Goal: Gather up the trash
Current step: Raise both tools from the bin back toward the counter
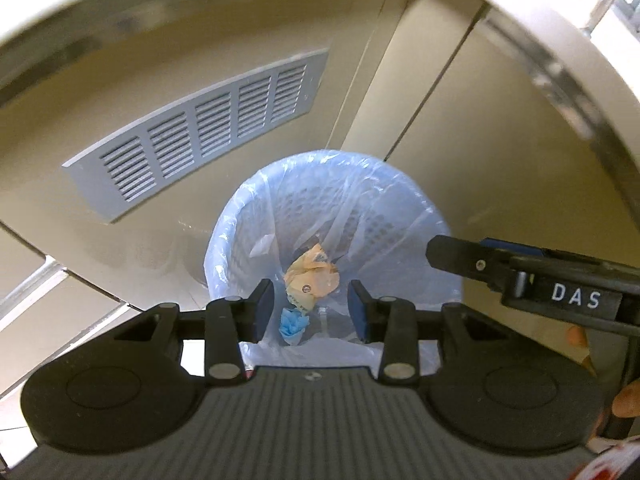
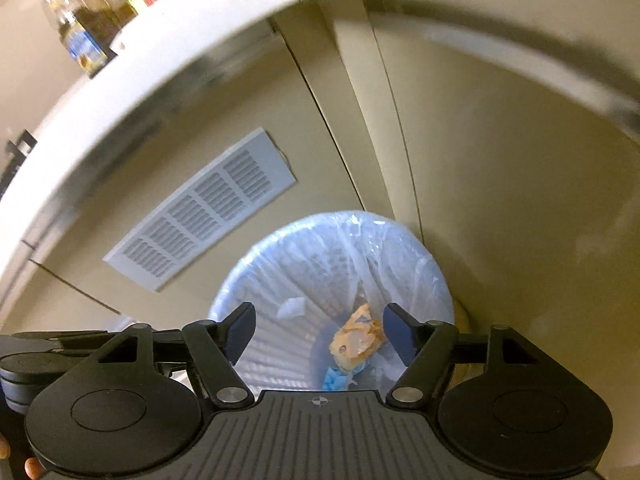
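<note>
Bin: a round blue lattice wastebasket point(image 1: 404, 216) lined with a clear plastic bag point(image 1: 352, 184) stands on the floor against a beige cabinet front, directly below and ahead of both my tongs.

Trash: 2 pieces lie at the bottom of the bin, a crumpled tan wrapper point(image 1: 312, 276) and, just beside it on the nearer side, a small blue wad point(image 1: 294, 322).

Direction from my left tongs: the wrapper sits straight down the line of my left gripper point(image 1: 311, 311), framed between its fingers but far below them, not touching.

Direction from my right tongs: in the right wrist view the same wrapper point(image 2: 358, 340) lies below and toward the right finger of my right gripper point(image 2: 318, 334), also well apart.

Long axis: the wrapper is a rumpled lump, slightly longer from far to near; the blue wad point(image 2: 335, 380) continues that line toward me.

Nearer hand: I cannot tell; both hang above the rim at about the same remove, my right tongs reaching in from the right of the left view.

Left tongs: jaws at a moderate gap, nothing between the pads.

Right tongs: jaws clearly wider, nothing held or touched.

Judgement: both pieces look already dropped in, so my next move is likely away from the bin toward more trash.

Surroundings: a grey louvred vent point(image 1: 200, 136) on the cabinet left of the bin; bottles point(image 2: 76, 32) on the counter above.
</note>
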`<act>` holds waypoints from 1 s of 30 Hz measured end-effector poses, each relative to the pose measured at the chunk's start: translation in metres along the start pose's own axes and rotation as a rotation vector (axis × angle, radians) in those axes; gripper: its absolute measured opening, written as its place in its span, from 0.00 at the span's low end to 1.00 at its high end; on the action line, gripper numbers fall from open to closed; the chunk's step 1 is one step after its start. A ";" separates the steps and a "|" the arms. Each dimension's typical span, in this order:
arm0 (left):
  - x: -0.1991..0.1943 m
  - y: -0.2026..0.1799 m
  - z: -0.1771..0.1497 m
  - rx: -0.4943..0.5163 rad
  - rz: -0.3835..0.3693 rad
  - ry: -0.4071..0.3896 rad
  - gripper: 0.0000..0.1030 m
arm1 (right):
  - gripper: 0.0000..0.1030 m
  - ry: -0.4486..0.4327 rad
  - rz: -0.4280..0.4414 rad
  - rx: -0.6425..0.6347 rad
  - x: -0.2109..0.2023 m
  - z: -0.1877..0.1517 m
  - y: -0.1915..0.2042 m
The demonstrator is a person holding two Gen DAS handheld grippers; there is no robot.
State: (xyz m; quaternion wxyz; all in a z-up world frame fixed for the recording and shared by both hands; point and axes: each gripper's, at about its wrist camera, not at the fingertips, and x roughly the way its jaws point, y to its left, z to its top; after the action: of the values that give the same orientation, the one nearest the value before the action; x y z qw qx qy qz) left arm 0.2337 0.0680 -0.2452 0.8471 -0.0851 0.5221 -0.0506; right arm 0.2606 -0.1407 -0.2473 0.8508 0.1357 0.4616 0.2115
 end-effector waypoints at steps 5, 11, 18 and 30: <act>-0.041 0.000 0.000 0.009 -0.007 -0.041 0.39 | 0.71 -0.034 0.035 0.015 -0.040 -0.002 0.013; -0.089 0.001 0.006 0.024 -0.022 -0.103 0.45 | 0.73 -0.082 0.076 0.004 -0.083 0.006 0.031; -0.138 -0.002 0.028 0.068 -0.047 -0.199 0.49 | 0.75 -0.200 0.085 -0.050 -0.119 0.035 0.050; -0.163 0.003 0.111 0.145 -0.029 -0.387 0.64 | 0.81 -0.384 -0.012 -0.225 -0.126 0.101 0.067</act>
State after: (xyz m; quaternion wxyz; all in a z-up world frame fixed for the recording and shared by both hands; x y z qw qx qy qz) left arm 0.2596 0.1095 -0.0538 0.9348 -0.0394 0.3431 -0.0830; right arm 0.2688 -0.1469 -0.0723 0.9341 0.0747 0.2654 0.2270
